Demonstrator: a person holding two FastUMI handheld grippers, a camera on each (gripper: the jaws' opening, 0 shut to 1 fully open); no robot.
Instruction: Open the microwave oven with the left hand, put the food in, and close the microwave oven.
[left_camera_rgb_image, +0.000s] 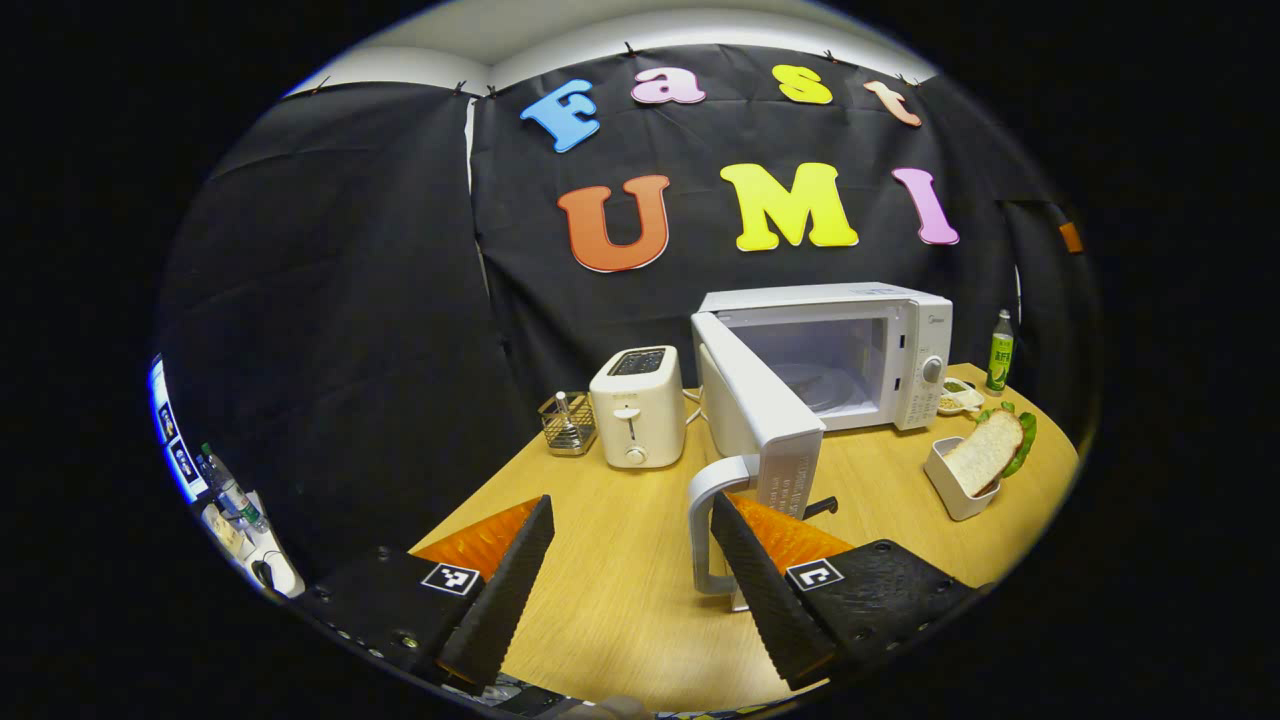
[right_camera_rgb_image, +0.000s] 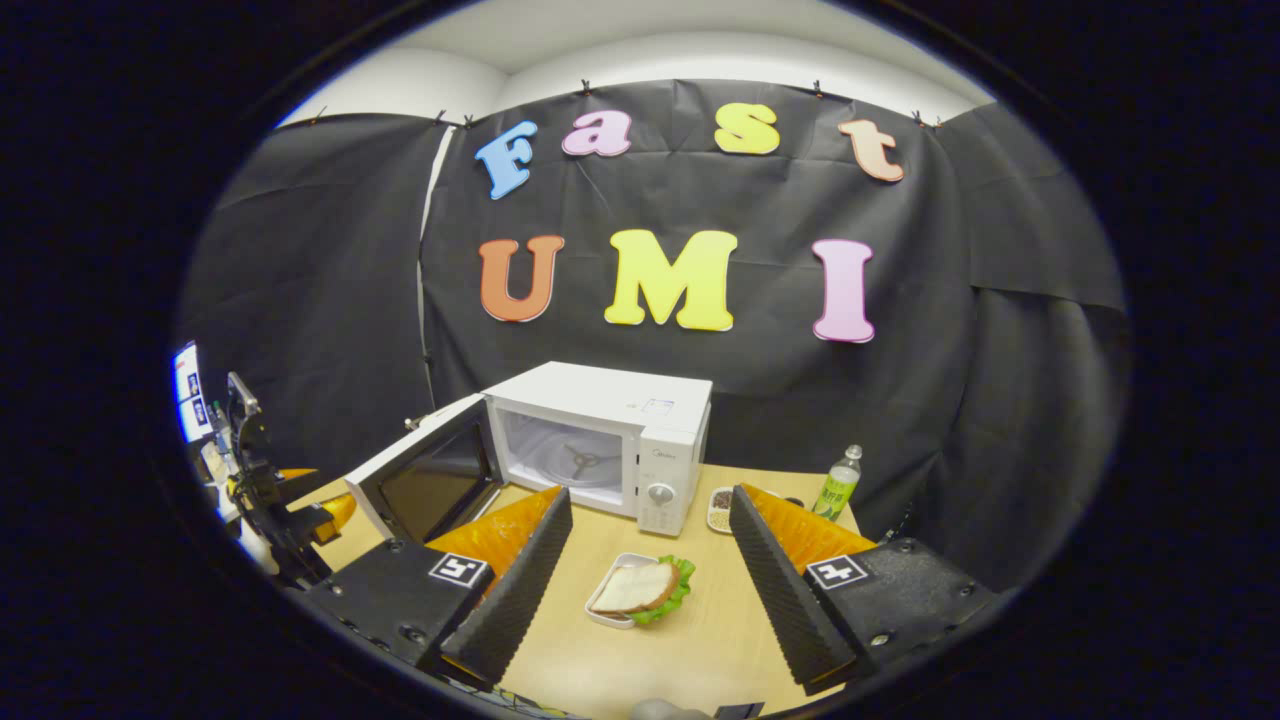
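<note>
Booth: black cloth wall (right_camera_rgb_image: 300, 300) hung in panels, clipped along the top edge, with a vertical seam gap at about 11 o'clock in both views. White ceiling (right_camera_rgb_image: 640, 50) above, lit evenly and bright. Light wood table (left_camera_rgb_image: 620, 590) fills the lower half, curved by the fisheye. At 9 o'clock in the left gripper view there's a lit screen (left_camera_rgb_image: 165, 430) past the cloth edge, with bottles and small clutter (left_camera_rgb_image: 235, 510) just below it. Cloth is wrinkled at 3 o'clock in the right gripper view.
</note>
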